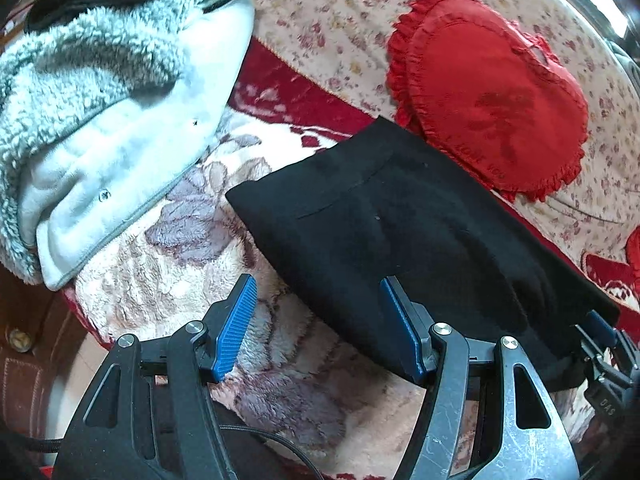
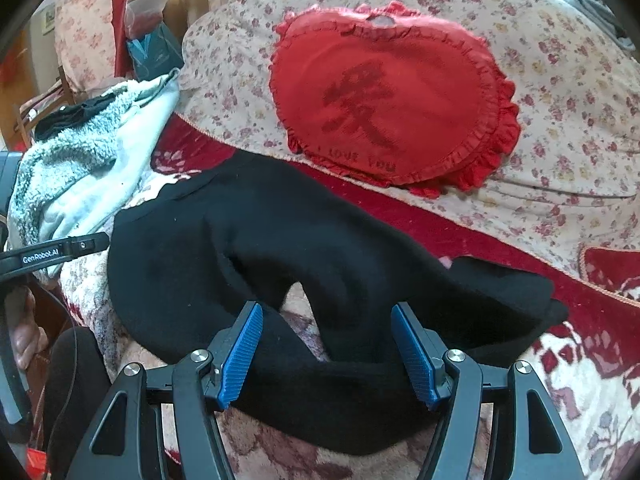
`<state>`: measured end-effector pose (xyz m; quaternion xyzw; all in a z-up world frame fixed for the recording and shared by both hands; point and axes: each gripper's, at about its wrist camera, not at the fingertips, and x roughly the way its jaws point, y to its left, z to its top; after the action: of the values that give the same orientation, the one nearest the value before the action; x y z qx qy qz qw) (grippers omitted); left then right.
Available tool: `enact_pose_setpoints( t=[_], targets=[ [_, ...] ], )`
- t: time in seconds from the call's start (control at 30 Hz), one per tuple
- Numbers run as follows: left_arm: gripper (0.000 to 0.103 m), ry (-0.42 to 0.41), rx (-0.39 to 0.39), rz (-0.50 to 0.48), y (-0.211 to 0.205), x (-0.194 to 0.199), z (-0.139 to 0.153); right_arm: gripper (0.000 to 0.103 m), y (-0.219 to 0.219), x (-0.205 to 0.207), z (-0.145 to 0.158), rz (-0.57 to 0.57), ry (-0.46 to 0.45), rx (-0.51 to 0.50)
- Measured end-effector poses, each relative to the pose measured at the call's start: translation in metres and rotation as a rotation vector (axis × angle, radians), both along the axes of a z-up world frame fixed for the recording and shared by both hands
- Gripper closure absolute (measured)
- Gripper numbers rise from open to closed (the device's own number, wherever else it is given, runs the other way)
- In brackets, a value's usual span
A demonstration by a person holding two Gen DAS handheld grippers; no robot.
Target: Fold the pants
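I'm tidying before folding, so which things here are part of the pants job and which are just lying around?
Job: black pants, left gripper, right gripper, both open.

Lying about: red heart pillow, fleece jacket, floral quilt, plush blanket.

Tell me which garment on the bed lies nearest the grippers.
The black pants, spread right before both open grippers; the grey fleece jacket is bunched farther off to the left.

Left gripper [image 1: 318,326]: black linkage arms, silver pivot screws, ribbed blue fingers [image 1: 236,330], scuffed bare metal on the arm at 5 o'clock, black braided cable at 7. Right gripper [image 2: 327,354]: same black frame, blue fingers [image 2: 412,354]. White "GenRobot.AI" marking at 9 o'clock.
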<state>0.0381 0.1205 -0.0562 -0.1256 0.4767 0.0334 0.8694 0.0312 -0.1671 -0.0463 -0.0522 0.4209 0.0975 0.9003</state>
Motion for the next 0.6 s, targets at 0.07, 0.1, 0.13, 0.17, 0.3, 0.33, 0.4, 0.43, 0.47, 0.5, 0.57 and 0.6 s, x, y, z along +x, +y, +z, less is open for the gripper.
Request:
enact_pose_setpoints(
  t=[0.07, 0.1, 0.13, 0.17, 0.3, 0.33, 0.4, 0.43, 0.47, 0.5, 0.57, 0.6],
  targets=[
    [0.039, 0.012, 0.002, 0.002, 0.001, 0.003, -0.005, 0.038, 0.000, 0.002, -0.009, -0.004, 0.028, -0.007],
    [0.039, 0.016, 0.001, 0.002, 0.002, 0.004, -0.007, 0.038, 0.001, -0.001, -0.014, -0.002, 0.042, -0.016],
    [0.039, 0.021, -0.002, 0.003, 0.002, 0.005, -0.009, 0.038, 0.002, -0.004, -0.018, 0.002, 0.056, -0.022],
    [0.039, 0.027, -0.005, 0.003, 0.003, 0.006, -0.011, 0.038, 0.003, -0.009, -0.021, 0.008, 0.076, -0.021],
    [0.039, 0.038, -0.012, 0.010, 0.007, 0.010, -0.017, 0.038, 0.009, -0.035, -0.036, 0.038, 0.160, 0.013],
    [0.039, 0.040, -0.014, 0.012, 0.008, 0.013, -0.019, 0.038, 0.011, -0.040, -0.039, 0.043, 0.162, 0.006],
    [0.039, 0.042, -0.019, 0.014, 0.009, 0.019, -0.023, 0.038, 0.015, -0.044, -0.042, 0.050, 0.148, -0.018],
    [0.039, 0.043, -0.019, 0.013, 0.009, 0.020, -0.024, 0.038, 0.017, -0.044, -0.041, 0.049, 0.144, -0.029],
    [0.039, 0.046, -0.015, 0.011, 0.008, 0.023, -0.026, 0.038, 0.018, -0.043, -0.041, 0.047, 0.146, -0.033],
    [0.039, 0.049, -0.010, 0.010, 0.008, 0.025, -0.028, 0.038, 0.018, -0.041, -0.041, 0.044, 0.150, -0.031],
    [0.039, 0.052, -0.004, 0.006, 0.007, 0.028, -0.032, 0.038, 0.018, -0.040, -0.041, 0.042, 0.155, -0.022],
    [0.039, 0.054, 0.000, 0.005, 0.006, 0.030, -0.034, 0.038, 0.017, -0.040, -0.041, 0.041, 0.159, -0.015]
  ],
)
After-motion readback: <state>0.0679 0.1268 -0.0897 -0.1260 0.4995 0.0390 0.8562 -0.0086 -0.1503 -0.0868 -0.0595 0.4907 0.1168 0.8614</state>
